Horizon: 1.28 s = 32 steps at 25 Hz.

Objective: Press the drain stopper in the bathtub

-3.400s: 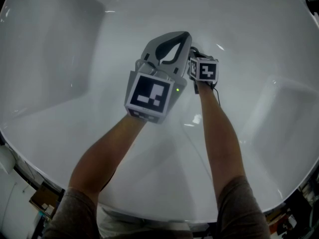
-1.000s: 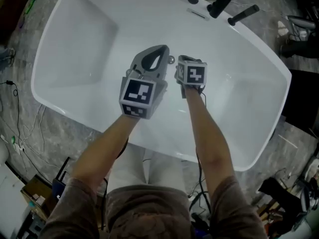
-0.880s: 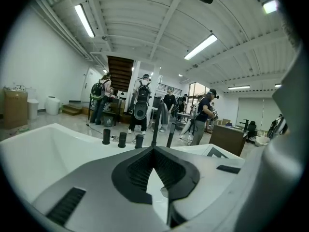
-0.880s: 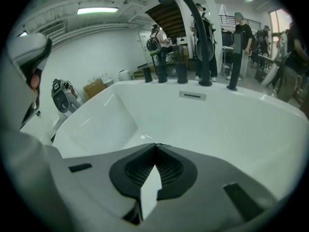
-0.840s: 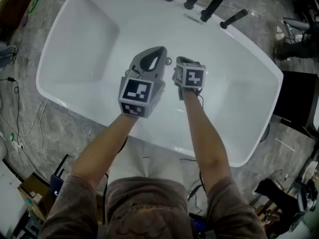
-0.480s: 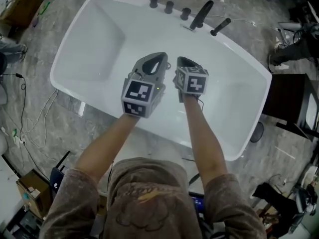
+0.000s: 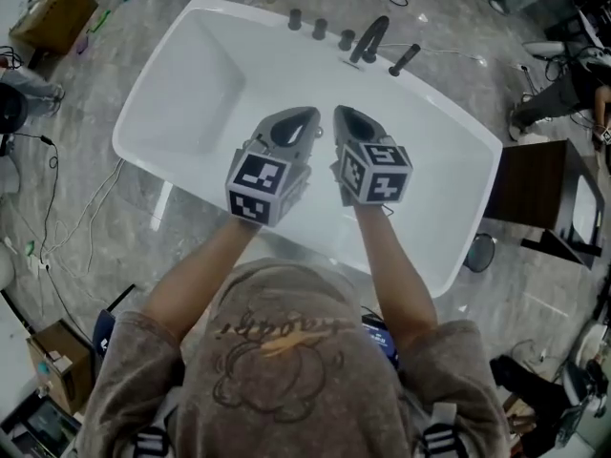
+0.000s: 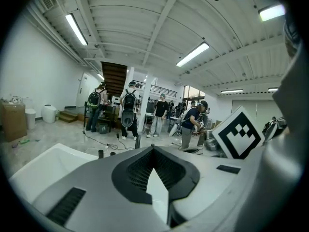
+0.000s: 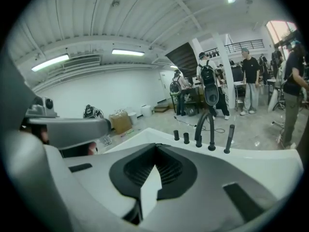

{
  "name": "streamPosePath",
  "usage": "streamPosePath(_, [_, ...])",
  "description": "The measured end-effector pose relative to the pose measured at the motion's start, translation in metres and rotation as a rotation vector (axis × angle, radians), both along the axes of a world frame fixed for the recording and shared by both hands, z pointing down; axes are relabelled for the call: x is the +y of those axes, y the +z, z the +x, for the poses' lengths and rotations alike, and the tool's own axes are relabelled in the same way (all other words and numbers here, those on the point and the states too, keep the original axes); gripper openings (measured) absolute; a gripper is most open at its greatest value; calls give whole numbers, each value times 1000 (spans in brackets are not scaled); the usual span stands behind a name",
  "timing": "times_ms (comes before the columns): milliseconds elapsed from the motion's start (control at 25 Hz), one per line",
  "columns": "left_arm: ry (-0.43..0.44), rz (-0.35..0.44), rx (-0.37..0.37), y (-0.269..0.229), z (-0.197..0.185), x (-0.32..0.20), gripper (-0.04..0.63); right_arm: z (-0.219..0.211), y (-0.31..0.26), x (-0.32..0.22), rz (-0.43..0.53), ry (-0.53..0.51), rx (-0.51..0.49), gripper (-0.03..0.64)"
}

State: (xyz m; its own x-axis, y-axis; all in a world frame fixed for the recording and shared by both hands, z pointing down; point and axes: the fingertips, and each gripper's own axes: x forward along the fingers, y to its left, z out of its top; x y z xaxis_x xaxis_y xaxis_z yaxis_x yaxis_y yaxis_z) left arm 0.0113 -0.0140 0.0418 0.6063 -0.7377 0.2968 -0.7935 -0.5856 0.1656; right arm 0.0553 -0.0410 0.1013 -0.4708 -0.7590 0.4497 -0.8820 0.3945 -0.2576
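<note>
Nearest us, the left gripper (image 7: 307, 115) and the right gripper (image 7: 342, 114) hang side by side high above the middle of the bathtub (image 7: 205, 89), almost touching. Each one's own view shows its jaws clenched tip to tip with nothing between them. The drain stopper is nowhere in sight; we judge that it lies on the tub bottom beneath the two grippers, which cover that patch from the head view. That is the main hazard: coming down from this height onto a target we cannot see, the closed tips may land beside it and skid on the glossy white surface, or strike it off-centre so that it does not go down. The grippers are close enough to knock together on the way. Farther off, the black faucet (image 7: 370, 36) and its knobs (image 7: 320, 29) line the tub's far rim, out of the path. Loose cables (image 7: 57, 218) lie on the floor past the tub's left end and could snag our feet if we step closer.
</note>
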Motion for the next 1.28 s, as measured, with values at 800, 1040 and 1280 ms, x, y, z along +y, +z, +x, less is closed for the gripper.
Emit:
streamPosePath(800, [107,130,48,-63,-1,78,2,-6,-135,119,364,-164,-64,-2])
streamPosePath(1040, [139,206,65,-72,-2,95,2,-7,-144,141,466,-165,-109,-2])
streamPosePath(1280, [130,237,78,-70,-6,101,2,-7,-137,144,464,-148,-115,-2])
